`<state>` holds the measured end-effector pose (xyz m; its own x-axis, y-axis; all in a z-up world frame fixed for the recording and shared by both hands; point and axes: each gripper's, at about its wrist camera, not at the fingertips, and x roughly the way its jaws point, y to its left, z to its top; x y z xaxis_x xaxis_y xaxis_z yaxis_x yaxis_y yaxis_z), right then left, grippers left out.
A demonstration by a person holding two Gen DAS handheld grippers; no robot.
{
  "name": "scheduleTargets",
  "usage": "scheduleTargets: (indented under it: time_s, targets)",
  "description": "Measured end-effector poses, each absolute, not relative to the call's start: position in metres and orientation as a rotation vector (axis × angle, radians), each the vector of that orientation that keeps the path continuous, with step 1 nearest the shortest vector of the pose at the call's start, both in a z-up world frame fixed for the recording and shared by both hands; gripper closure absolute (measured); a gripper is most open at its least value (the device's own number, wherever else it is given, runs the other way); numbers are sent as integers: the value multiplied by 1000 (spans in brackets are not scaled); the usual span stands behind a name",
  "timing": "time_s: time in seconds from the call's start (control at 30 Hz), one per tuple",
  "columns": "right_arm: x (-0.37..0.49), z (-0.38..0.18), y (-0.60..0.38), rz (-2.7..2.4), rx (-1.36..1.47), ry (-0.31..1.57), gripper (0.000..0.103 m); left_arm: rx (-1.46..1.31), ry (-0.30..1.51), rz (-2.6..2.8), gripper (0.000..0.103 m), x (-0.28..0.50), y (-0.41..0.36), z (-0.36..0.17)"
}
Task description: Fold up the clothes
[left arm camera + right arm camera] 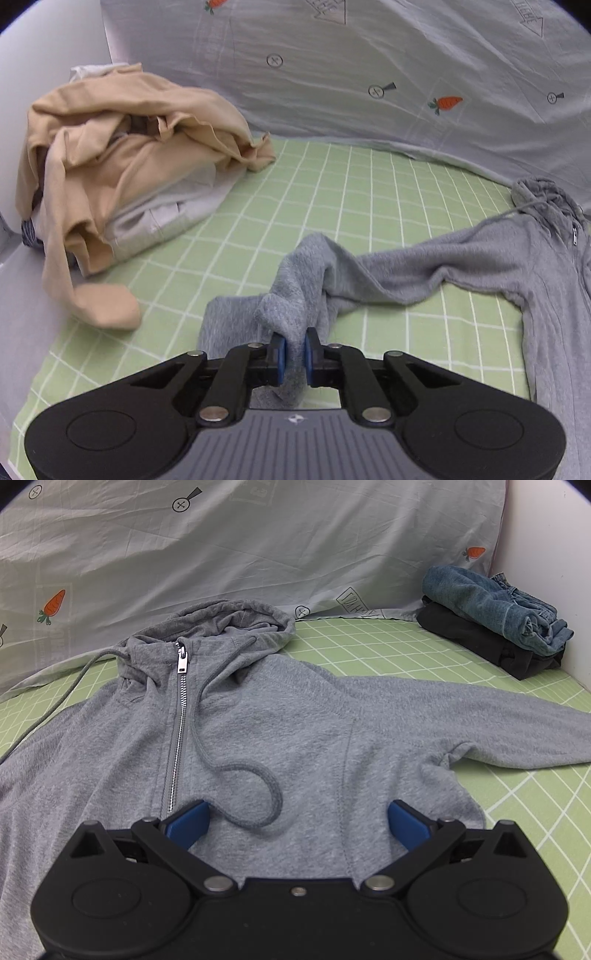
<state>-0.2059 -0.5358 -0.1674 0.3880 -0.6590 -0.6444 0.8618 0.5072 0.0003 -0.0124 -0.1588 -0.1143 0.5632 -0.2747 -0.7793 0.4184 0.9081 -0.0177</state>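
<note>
Grey hoodie (258,716) flat on the green checked sheet (332,184), zipper up; its sleeve (406,269) runs long toward the left gripper (294,354), clenched on the cuff; right gripper (297,825) (jaws spread, empty) over the chest.

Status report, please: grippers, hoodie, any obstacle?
Left gripper shut on grey hoodie sleeve. Right gripper open above hoodie front. Beige clothes pile beside, not blocking.

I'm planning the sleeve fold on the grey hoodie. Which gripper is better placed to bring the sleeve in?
Left. The left gripper is shut on the sleeve; the right gripper hangs open over the hoodie chest.
</note>
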Motion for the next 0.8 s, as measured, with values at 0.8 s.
scheduleTargets:
  time_s: [0.8]
  targets:
    - [-206,-167,-534,-996,365,632,0,-30,1014,-134,51,38,-91,-109]
